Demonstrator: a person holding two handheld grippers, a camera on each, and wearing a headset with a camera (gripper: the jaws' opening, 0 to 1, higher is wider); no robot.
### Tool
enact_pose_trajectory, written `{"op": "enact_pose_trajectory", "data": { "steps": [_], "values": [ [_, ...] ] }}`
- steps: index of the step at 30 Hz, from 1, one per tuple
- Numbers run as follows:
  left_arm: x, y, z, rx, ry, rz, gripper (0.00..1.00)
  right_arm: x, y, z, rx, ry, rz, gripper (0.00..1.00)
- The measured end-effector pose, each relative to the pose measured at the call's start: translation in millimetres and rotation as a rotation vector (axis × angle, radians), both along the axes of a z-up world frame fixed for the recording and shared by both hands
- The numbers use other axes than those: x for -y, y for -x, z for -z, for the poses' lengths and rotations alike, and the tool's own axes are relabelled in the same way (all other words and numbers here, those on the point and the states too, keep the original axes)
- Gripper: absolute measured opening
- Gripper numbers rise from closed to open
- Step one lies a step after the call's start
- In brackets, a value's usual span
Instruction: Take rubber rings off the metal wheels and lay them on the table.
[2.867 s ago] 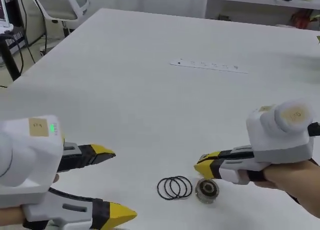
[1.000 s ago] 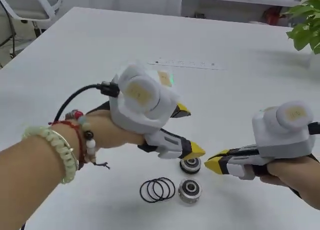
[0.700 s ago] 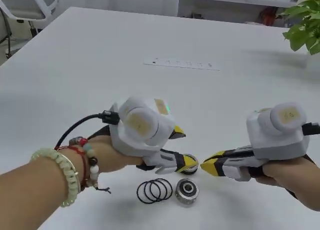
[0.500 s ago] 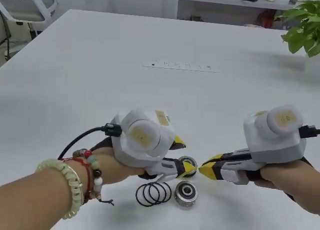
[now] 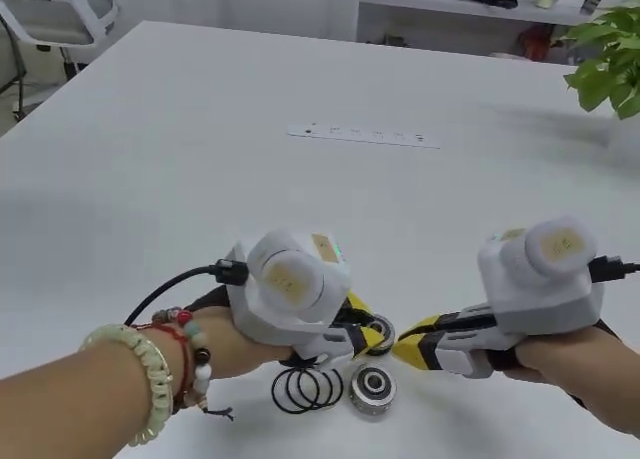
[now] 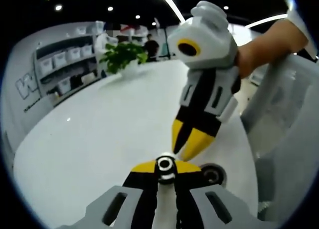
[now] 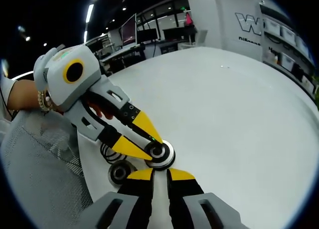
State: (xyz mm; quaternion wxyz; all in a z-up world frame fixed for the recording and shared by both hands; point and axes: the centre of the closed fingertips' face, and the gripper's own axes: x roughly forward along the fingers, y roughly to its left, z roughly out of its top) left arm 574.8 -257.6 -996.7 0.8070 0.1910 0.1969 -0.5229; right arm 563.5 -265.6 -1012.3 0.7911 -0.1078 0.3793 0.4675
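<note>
My left gripper [image 5: 368, 327] has gone from spread and empty, low by the near edge of the white table [image 5: 300, 199] about three seconds ago, to clamped on a small silver metal wheel with a dark rim [image 5: 381, 332]. A second ago its jaws were still apart around that wheel; now they pinch it from both sides, and in the left gripper view it sits squarely between the yellow tips. I hold it just above the tabletop, near the near edge and about midway along it. My right gripper [image 5: 402, 351] has barely shifted. Its jaws are pressed together on nothing, and the tips point at the held wheel from just beside it. The loose black rubber rings [image 5: 308, 389] lie overlapping in a small pile near the near edge. The second silver metal wheel [image 5: 372, 387] rests flat just beside them on their right, and neither has moved. I read this as the wheel now being secured, so the peeling step can begin. I'd have to spread the right jaws to catch the ring, though I cannot tell for sure from here whether a rubber ring is on this wheel. The grip is on the rim, so the left jaws may sit over the very band I need to pull.
</note>
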Motion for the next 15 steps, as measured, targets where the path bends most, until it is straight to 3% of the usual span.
{"op": "enact_pose_trajectory", "data": {
  "steps": [7,9,15],
  "values": [
    [0.7,-1.2,-0.3,-0.007,0.013,-0.009,0.13,-7.0,0.9,5.5,0.035,0.022,-0.026,0.21],
    [0.8,-1.0,-0.5,-0.011,0.018,-0.013,0.13,-7.0,-3.3,8.8,0.072,0.051,-0.035,0.24],
    [0.3,-1.4,-0.4,-0.012,0.022,-0.016,0.13,-12.2,-7.1,5.4,0.064,0.006,-0.012,0.24]
  ]
}}
